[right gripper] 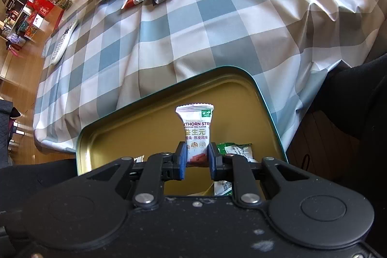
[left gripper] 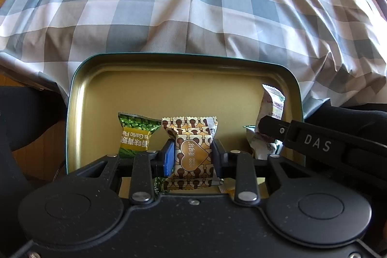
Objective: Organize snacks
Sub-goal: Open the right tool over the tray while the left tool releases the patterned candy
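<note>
Over tin (left gripper: 72,113): two tongs, two packets.

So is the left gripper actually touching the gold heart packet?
Touching. In the left wrist view, both pads of the left gripper press the sides of the gold heart packet, holding it over the tin tray.

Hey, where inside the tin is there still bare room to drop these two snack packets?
The tin is bare along its far wall and far left corner, beyond the green pea packet. The near side is crowded: that packet, a green-and-white packet, plus the gold packet in the left tool and the white hawthorn packet in the right tool.
</note>
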{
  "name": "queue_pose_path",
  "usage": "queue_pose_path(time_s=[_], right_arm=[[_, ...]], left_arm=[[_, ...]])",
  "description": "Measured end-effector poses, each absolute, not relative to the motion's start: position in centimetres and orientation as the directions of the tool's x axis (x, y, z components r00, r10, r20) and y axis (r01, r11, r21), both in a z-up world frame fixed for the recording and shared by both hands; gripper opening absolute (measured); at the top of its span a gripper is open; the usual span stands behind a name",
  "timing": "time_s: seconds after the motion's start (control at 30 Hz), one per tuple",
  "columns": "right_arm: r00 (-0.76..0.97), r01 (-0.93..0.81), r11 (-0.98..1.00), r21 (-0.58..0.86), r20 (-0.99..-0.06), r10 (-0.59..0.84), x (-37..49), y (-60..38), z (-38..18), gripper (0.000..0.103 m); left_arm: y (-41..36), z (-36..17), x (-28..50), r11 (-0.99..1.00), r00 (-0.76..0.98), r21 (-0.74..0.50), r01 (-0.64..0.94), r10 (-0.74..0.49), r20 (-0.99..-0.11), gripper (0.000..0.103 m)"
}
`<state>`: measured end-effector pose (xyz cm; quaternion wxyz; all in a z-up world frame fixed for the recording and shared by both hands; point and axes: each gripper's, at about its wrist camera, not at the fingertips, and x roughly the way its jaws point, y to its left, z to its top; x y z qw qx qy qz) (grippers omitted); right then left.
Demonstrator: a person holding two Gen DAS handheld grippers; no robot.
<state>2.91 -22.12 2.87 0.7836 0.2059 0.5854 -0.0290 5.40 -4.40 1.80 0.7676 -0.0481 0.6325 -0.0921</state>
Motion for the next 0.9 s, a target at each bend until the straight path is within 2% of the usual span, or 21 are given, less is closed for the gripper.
queue_pose_path(time_s=[0.3,0.9], right_arm=[[0.289,0.296,0.908,0.297,-0.934,0.211,4.3,-21.9,1.8,0.020],[0.260,0.280,0.921,0.270,-0.945,0.198,4.3,-21.1,1.4,0.021]], left_arm=[[-3.5,1.3,6.0,0.982,0.181,-0.183,0.041,-0.188,-0.965,0.041],[-3.2,1.5,5.2,0.997,0.186,-0.053,0.053,-0.062,-0.981,0.042]])
